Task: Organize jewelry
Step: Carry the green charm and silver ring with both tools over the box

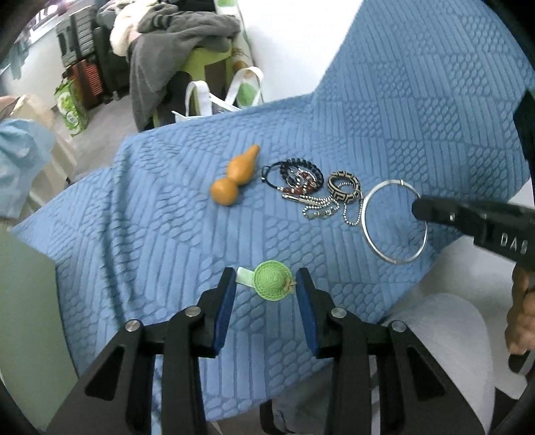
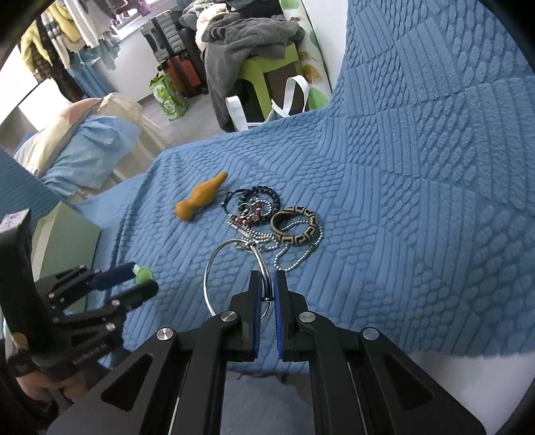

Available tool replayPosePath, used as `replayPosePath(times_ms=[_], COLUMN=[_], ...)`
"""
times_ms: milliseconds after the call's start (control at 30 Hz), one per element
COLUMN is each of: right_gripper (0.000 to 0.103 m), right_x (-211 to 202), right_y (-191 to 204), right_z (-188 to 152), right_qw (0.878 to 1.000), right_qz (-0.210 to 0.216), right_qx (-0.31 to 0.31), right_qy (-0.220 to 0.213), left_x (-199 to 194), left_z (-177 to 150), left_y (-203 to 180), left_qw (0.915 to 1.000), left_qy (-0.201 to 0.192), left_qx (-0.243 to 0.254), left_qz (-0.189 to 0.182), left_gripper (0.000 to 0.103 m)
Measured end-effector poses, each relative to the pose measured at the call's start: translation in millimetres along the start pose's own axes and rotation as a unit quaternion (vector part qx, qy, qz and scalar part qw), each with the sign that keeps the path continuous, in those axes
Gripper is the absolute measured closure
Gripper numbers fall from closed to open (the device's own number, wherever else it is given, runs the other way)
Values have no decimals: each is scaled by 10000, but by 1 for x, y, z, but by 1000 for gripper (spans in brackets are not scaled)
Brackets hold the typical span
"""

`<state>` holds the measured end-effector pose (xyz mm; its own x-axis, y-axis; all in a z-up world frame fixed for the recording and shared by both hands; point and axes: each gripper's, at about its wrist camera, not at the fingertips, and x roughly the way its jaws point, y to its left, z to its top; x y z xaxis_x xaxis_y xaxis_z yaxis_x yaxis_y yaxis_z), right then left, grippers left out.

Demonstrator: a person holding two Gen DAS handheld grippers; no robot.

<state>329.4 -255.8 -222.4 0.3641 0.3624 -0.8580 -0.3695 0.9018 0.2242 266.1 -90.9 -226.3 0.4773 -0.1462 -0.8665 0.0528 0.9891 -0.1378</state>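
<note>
The right tongs [image 2: 266,294] grip the silver hoop's [image 2: 214,267] near rim, while the spread left tongs [image 1: 265,286] straddle the green hat clip [image 1: 272,281].

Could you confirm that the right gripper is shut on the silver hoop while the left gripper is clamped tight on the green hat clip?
Not quite: the left gripper is open, its fingers either side of the green hat clip, as the left wrist view shows. The right gripper is indeed shut on the silver hoop.

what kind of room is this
Probably a lived-in bedroom: jewelry lies on a blue quilted bedspread, clothes are heaped on a green stool, and garments hang by the window.
</note>
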Motion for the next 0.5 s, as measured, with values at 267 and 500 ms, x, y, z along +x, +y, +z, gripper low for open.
replayPosePath(times_ms=[267, 500], right_gripper=[99, 99], right_x=[-13, -29], right_y=[21, 47], right_z=[-10, -6], right_qw=[9999, 9994], right_qz=[-58, -111], right_qx=[-73, -183], right_qy=[-88, -280], left_x=[-43, -84], left_z=[-7, -6], left_y=[24, 50], left_qw=[9988, 9949], left_qy=[-236, -510], left_qx=[-420, -862], left_qz=[-43, -68], left_gripper=[65, 65])
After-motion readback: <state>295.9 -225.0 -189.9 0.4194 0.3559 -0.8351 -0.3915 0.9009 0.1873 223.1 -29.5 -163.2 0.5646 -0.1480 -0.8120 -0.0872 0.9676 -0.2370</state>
